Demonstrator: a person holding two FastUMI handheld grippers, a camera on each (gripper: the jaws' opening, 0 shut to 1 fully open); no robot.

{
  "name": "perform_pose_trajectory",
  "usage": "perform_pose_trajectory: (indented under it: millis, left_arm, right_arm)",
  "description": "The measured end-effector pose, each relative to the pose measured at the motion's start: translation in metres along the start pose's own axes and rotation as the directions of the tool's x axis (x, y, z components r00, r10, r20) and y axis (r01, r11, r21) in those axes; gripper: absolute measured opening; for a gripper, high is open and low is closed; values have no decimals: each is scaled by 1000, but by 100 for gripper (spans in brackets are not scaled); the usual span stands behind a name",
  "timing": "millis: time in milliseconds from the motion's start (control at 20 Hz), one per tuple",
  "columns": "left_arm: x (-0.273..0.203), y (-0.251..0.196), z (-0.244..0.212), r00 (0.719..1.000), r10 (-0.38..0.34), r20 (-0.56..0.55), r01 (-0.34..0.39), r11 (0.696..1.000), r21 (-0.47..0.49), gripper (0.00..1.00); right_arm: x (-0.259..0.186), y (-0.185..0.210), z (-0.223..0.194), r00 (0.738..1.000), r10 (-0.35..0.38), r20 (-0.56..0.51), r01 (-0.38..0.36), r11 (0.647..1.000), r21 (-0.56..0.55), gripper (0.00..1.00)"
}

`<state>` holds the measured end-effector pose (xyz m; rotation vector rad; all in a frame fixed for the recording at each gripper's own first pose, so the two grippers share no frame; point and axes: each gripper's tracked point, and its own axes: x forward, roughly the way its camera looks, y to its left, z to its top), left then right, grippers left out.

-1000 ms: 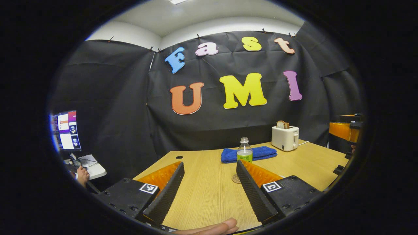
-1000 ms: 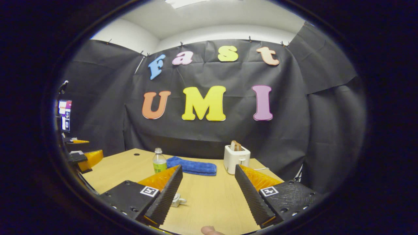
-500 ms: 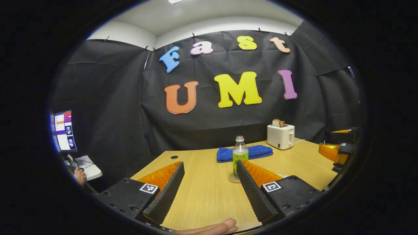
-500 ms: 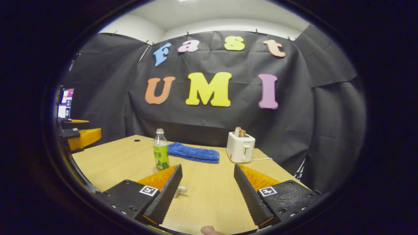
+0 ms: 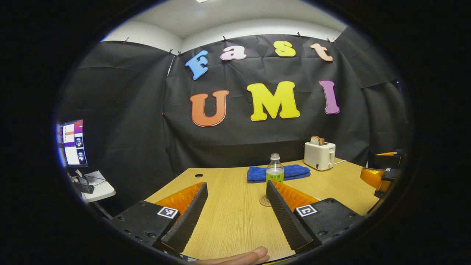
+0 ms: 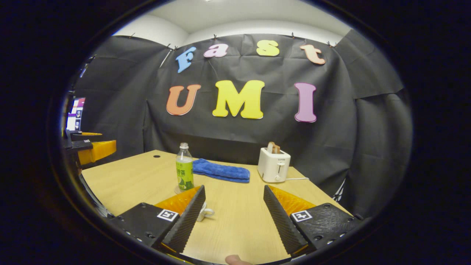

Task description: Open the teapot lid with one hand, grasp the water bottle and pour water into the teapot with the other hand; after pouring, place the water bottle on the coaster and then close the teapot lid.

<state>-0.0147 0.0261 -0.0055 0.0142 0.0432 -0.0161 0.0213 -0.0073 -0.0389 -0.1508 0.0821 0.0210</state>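
- The clear plastic water bottle with a green label (image 6: 184, 167) stands upright on a round tan coaster (image 5: 264, 201), ahead of my right claw (image 6: 233, 211) and off to its left, beyond the left finger's tip.
- From my left claw (image 5: 237, 215) the same bottle lies ahead and to the right, its base hidden behind the right finger.
- Both claws hang open and empty above the pale wooden table (image 6: 235, 221), jaws spread wide.
- The bottle's long axis is vertical. By my judgement it lies nearer the right claw's line, so that claw needs a leftward swing to bracket it.
- A small white handle (image 6: 206, 213), which I judge to be the teapot's, peeks from behind my right claw's left finger; the rest is hidden, the lid's state unknowable.
- Beyond the bottle lie a folded blue towel (image 6: 221, 171) and a white toaster holding bread (image 6: 273, 165).
- The left gripper view adds a lit monitor (image 5: 73, 143) far to the left.
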Motion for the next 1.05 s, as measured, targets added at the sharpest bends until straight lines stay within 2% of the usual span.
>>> perform_pose_trajectory:
  millis: [50,150,250,1000,1050]
  left_arm:
    - [0,0,1,1000,2,0,-2,1000,-2,100]
    - [0,0,1,1000,2,0,-2,1000,-3,100]
    - [-3,0,3,1000,3,8,-3,1000,-8,100]
    - [0,-1,1,1000,-3,-2,3,1000,-16,100]
    - [-1,-1,1,1000,-4,-1,4,1000,-16,100]
  right_arm:
    - [0,1,1,1000,2,5,-2,1000,0,94]
    - [-1,2,3,1000,6,17,-6,1000,10,98]
    - [-1,0,5,1000,2,26,-3,1000,17,95]
    - [8,6,-8,1000,20,3,-20,999,44,98]
    - [7,5,-8,1000,17,5,-18,999,35,96]
